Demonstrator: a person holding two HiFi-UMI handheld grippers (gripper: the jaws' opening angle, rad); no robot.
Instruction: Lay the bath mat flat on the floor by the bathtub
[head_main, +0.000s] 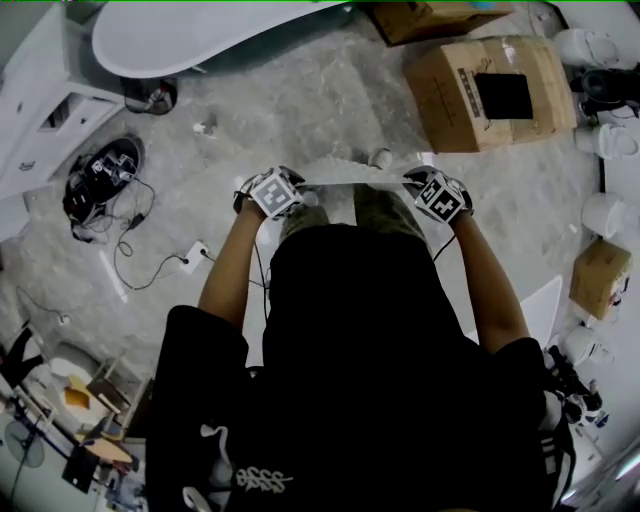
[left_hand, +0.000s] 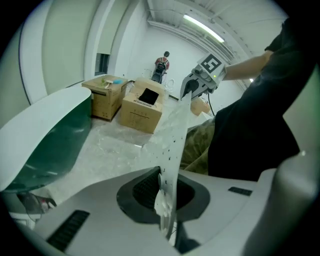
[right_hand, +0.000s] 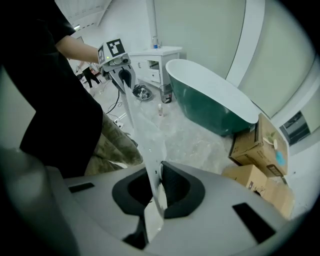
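While the left gripper (head_main: 290, 186) and right gripper (head_main: 416, 186) each pinch the bath mat (head_main: 350, 178), it stretches mid-frame; the bathtub (head_main: 200, 35) sits upper left.

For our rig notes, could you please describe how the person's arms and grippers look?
The left gripper and right gripper have pale grey shells, dark ribbed fingers and a cube of black-and-white square markers each. Black short sleeves cover the upper arms.

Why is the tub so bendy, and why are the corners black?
Left gripper view: the wide lens bends the tub and blackens the corners; the ceiling light glares. Right gripper view: same bend; the mat looks soft up close. Head view: the black shirt shows no detail.
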